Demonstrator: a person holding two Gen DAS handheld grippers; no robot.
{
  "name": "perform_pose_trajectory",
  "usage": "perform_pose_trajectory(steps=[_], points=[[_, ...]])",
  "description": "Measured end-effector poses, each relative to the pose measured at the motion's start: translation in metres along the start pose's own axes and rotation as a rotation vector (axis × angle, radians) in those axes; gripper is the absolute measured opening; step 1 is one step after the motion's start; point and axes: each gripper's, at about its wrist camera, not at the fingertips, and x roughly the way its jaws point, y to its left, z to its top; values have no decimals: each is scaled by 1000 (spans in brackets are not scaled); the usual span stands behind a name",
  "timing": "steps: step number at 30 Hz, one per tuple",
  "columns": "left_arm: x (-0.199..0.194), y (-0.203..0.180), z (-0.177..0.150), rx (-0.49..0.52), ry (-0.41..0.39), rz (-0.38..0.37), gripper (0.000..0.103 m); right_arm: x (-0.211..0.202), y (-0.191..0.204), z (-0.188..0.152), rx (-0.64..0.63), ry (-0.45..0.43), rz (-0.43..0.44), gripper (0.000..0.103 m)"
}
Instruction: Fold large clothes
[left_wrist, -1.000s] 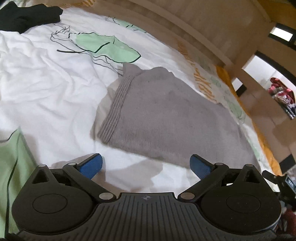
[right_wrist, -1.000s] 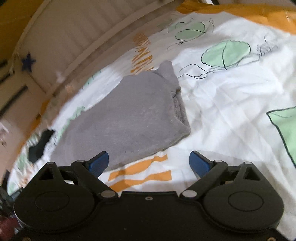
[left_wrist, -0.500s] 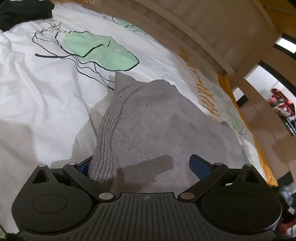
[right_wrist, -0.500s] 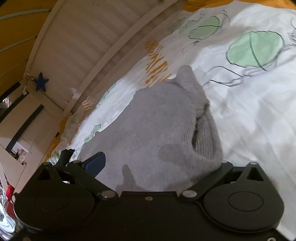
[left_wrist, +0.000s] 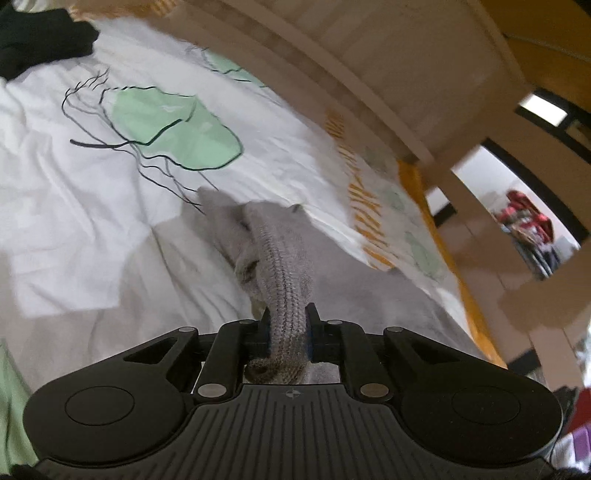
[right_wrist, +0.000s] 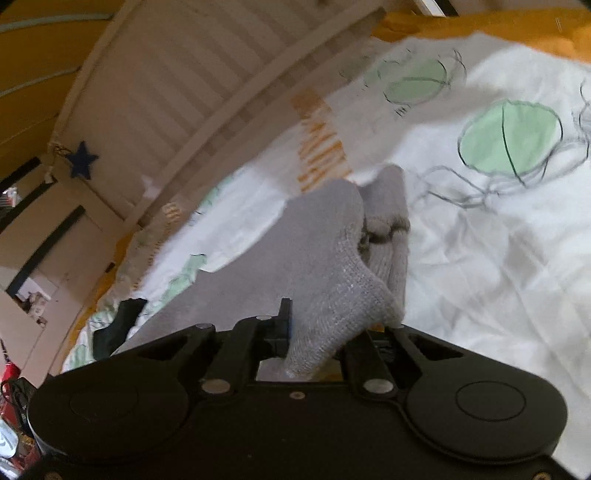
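Both grippers pinched the grey sweater on the bed.

Through the left wrist camera I saw my left gripper (left_wrist: 288, 328) with its jaws just closed, clamped on the ribbed hem of the grey sweater (left_wrist: 284, 266), which rose from the white printed duvet (left_wrist: 74, 206); a black garment (left_wrist: 40, 37) lay at the far corner. Through the right wrist camera, my right gripper (right_wrist: 332, 328) had likewise just closed on a bunched corner of the sweater (right_wrist: 325, 258), the rest trailing across the duvet (right_wrist: 498, 258) toward the slatted bed rail (right_wrist: 177, 92).

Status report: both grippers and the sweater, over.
Left gripper and right gripper just closed, both shut on grey sweater. Near edge lifting off bedsheet. Nothing in the way.
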Motion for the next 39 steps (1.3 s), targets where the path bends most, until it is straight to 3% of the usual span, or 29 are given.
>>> perform_pose_trajectory(steps=[6, 9, 11, 13, 15, 17, 19, 21, 22, 24, 26, 29, 39], points=[[-40, -7, -30, 4, 78, -36, 13, -49, 4, -14, 25, 40, 4, 15], [-56, -4, -51, 7, 129, -36, 13, -78, 2, -31, 31, 103, -14, 15], [-60, 0, -67, 33, 162, 2, 16, -92, -1, -44, 44, 157, -30, 15], [-59, 8, -76, 53, 191, 98, 17, -98, -7, -57, 52, 235, -88, 18], [-56, 18, -81, 33, 200, 202, 23, -97, -15, -66, 54, 288, -180, 26], [-57, 22, -76, -11, 186, 221, 31, -100, -19, -67, 75, 294, -213, 29], [-64, 15, -72, 14, 126, 251, 33, -106, -18, -62, 79, 271, -212, 48], [-73, 1, -69, 70, 67, 279, 43, -112, -8, -54, 21, 233, -217, 69], [-77, -5, -69, 92, 44, 280, 47, -115, -2, -51, -13, 212, -228, 73], [-83, -22, -67, 139, 2, 270, 52, -123, 5, -44, -82, 153, -249, 84], [-85, -37, -69, 177, -15, 244, 66, -126, 7, -36, -124, 104, -251, 92], [-73, -60, -68, 225, -25, 181, 71, -120, -4, -24, -98, 76, -211, 95], [-2, -118, -79, 276, 32, 36, 72, -66, -49, -11, 46, 215, -131, 95]])
